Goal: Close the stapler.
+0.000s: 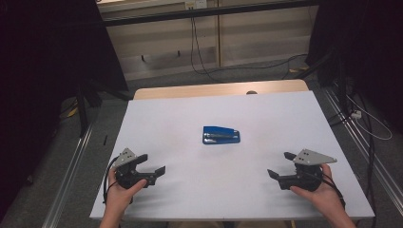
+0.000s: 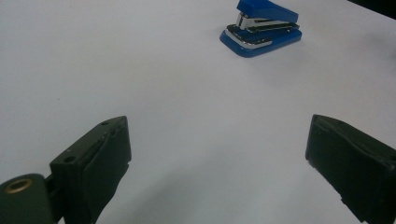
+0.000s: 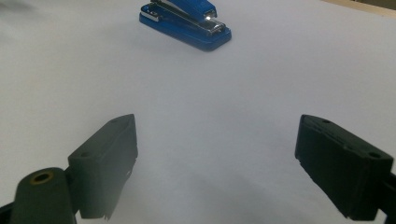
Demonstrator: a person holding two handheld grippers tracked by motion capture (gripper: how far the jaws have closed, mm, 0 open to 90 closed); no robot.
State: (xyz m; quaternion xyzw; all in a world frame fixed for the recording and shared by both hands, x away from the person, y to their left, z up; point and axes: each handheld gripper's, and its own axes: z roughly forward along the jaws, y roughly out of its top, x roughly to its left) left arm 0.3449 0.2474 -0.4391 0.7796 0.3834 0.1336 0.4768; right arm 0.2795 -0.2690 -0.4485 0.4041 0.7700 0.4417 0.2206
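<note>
White table [image 1: 190, 190]: blue stapler [image 1: 221, 135] centre; both grippers empty, fingers spread.

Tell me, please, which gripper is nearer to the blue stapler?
Roughly equal; perhaps the right, marginally. The stapler lies mid-table, the left gripper to its near left and the right gripper to its near right, both open.

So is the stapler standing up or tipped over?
Standing up. The stapler sits flat on its base on the table, top arm above, not on its side.
</note>
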